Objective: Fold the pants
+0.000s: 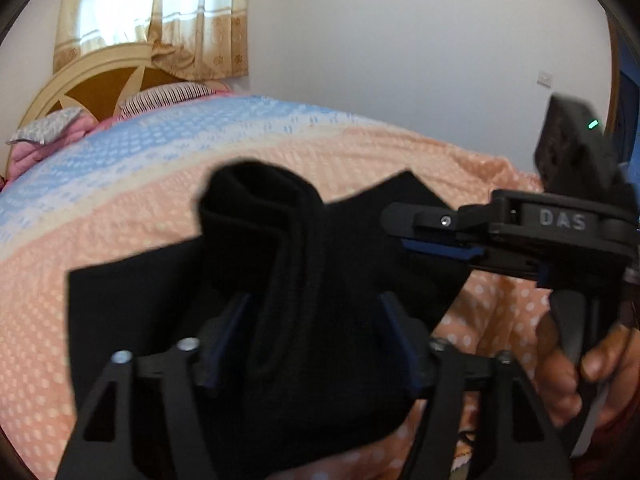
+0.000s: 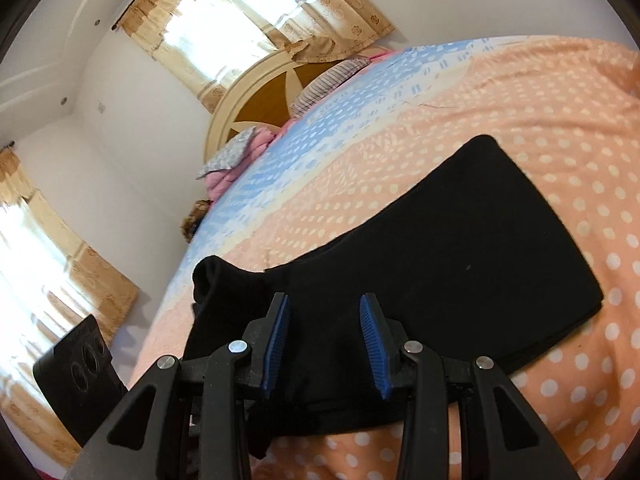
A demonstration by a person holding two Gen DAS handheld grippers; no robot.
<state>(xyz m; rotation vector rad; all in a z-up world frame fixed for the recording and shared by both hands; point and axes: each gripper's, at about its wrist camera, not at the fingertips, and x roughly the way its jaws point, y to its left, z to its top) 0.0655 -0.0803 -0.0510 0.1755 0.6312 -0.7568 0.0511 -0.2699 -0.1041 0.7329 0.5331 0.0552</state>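
Black pants (image 2: 460, 248) lie partly folded on an orange dotted bedspread (image 2: 540, 112). In the left wrist view the pants (image 1: 280, 280) bunch up in a raised fold between the fingers of my left gripper (image 1: 316, 312); the jaws stand apart with cloth between them. My right gripper (image 2: 324, 320) is open just above the near edge of the pants, blue pads (image 2: 370, 332) apart. It also shows in the left wrist view (image 1: 432, 236), reaching in from the right over the cloth, held by a hand (image 1: 580, 368).
The bedspread turns blue and white toward the headboard (image 2: 256, 112). Pillows (image 1: 168, 96) lie at the head of the bed. Curtained windows (image 2: 240, 12) and white walls stand behind. A black device (image 2: 76, 376) sits at lower left of the right wrist view.
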